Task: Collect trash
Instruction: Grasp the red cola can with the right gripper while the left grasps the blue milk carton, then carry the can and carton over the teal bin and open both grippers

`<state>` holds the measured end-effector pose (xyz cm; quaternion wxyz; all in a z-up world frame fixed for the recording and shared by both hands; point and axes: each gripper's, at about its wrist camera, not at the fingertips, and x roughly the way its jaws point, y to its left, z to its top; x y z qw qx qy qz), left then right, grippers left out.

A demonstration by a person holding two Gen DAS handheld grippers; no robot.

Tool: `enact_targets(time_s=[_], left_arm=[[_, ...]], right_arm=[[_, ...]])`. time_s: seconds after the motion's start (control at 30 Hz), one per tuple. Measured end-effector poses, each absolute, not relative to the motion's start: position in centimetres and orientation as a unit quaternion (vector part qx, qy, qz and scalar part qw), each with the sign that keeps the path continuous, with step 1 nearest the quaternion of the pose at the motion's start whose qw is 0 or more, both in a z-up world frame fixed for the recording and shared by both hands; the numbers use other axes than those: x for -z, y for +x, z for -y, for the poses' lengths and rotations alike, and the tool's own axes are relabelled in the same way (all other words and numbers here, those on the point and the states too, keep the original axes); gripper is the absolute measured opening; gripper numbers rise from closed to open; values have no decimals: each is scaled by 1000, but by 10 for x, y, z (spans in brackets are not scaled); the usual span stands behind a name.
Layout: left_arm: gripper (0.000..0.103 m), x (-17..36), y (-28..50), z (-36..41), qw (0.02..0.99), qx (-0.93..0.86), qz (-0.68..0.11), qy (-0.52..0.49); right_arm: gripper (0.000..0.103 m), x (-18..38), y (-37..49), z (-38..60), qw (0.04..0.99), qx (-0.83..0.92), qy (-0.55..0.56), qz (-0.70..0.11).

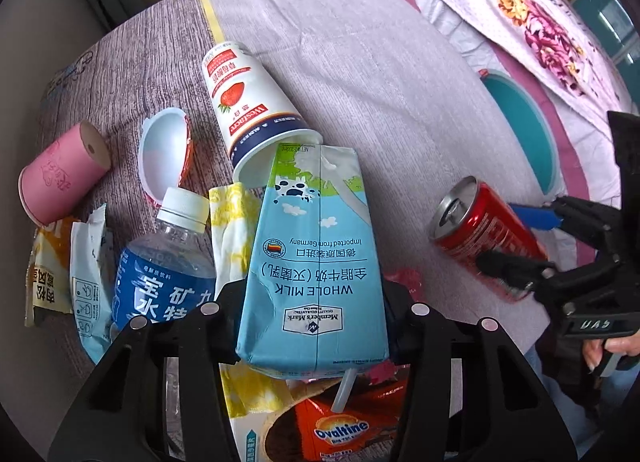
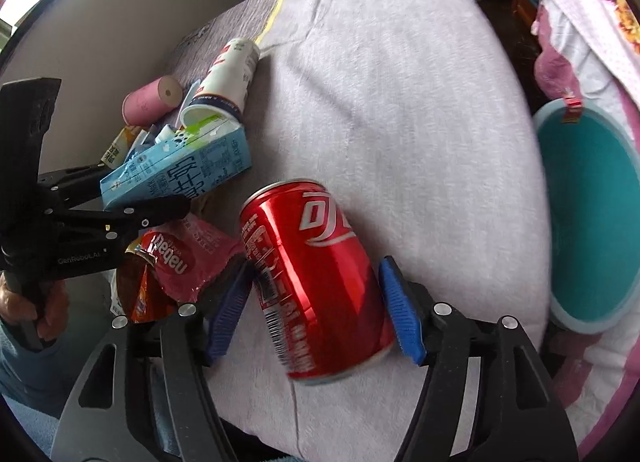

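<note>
Lying tilted between the blue pads of the right gripper, the red aluminium cola can is clamped across its body, long axis pointing forward-left. The round teal plastic bin sits to the right, just beyond the edge of the white textured bed cover; open room is seen between. The left gripper is closed on the light-blue whole-milk carton, above the trash pile.

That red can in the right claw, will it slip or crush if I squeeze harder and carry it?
The red can looks smooth and glossy, so it may slide between the blue pads. Its tab end is open, so it is probably empty, light and easily dented. It sits tilted in the right claw, so it might pivot.
</note>
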<state>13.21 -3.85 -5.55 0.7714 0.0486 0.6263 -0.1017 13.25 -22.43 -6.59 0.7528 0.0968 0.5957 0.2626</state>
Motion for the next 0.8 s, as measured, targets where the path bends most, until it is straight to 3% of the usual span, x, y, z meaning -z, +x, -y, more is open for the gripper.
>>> enact_targets(time_s=[0.07, 0.1, 0.5, 0.8], left_arm=[[50, 53, 131, 40, 776, 101, -621, 45], [50, 52, 130, 40, 779, 100, -618, 43], [50, 9, 117, 46, 811, 128, -571, 6], [50, -5, 129, 113, 817, 166, -552, 17]], right_arm=[[58, 70, 131, 220, 749, -270, 93, -598], [44, 70, 128, 218, 747, -277, 89, -598], [44, 39, 120, 300, 791, -217, 198, -536], [44, 24, 114, 393, 819, -136, 273, -486]])
